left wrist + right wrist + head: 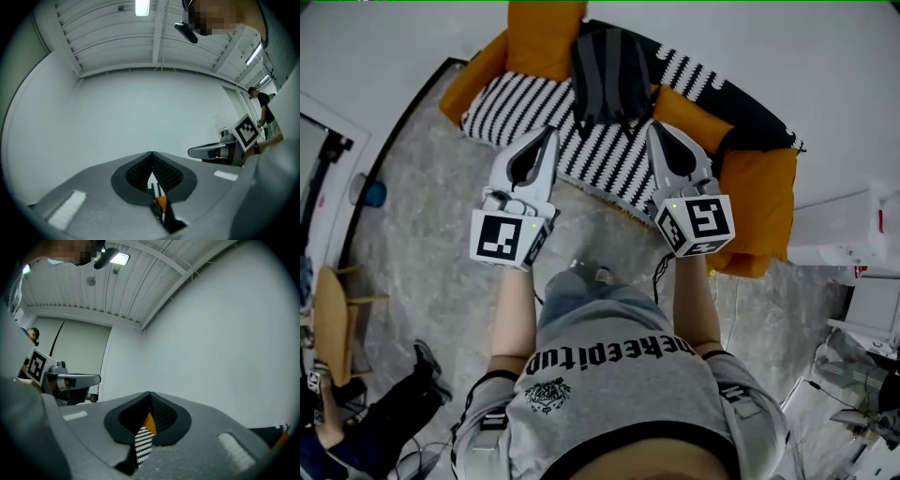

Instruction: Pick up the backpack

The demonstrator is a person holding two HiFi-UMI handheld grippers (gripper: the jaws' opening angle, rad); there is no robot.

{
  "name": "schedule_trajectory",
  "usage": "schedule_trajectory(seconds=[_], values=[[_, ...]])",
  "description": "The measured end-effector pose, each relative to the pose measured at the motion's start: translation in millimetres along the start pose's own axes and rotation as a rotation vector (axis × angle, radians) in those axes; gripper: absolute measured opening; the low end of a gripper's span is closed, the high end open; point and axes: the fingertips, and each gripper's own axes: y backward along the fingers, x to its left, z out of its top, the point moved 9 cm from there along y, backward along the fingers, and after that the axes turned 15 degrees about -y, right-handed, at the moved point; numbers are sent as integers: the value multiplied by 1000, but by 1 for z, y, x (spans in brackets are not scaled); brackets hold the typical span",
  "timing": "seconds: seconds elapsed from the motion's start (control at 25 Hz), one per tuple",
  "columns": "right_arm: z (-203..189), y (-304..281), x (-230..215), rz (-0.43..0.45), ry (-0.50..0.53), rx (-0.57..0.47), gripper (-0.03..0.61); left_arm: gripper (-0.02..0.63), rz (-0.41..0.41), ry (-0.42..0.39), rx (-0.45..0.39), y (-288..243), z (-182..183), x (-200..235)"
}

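Hovering side by side over a sofa (741,112), the left gripper (550,133) and right gripper (656,127) both have their jaws pinched fully together. The tips meet in each gripper view and there's nothing clamped between them.

The backpack (609,80), dark grey/black, lies on the sofa's black-and-white striped cover (520,103), just ahead of the jaws and in the gap between the two sets of tips. The left tips sit just off its lower left edge. The right tips are right up against its lower right corner. It might be touching there, but honestly the head view is too steep for me to call it.

Under both pairs of jaws is striped cover, and an orange cushion (761,202) sits out past the right gripper's far side. Both gripper views look out nearly level at a plain white wall (140,108), with a sliver of stripes and orange peeking through the opening behind the closed tips.
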Motion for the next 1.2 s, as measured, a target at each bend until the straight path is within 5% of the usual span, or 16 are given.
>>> schedule_trajectory(seconds=[0.44,1.2], values=[[1,-26,-21,4,-12,-9,3,17,9,5,14,-26,-10,13],[5,-134,-49,-81,-10,-28,3,17,-71,23,16,-114,-59,97]])
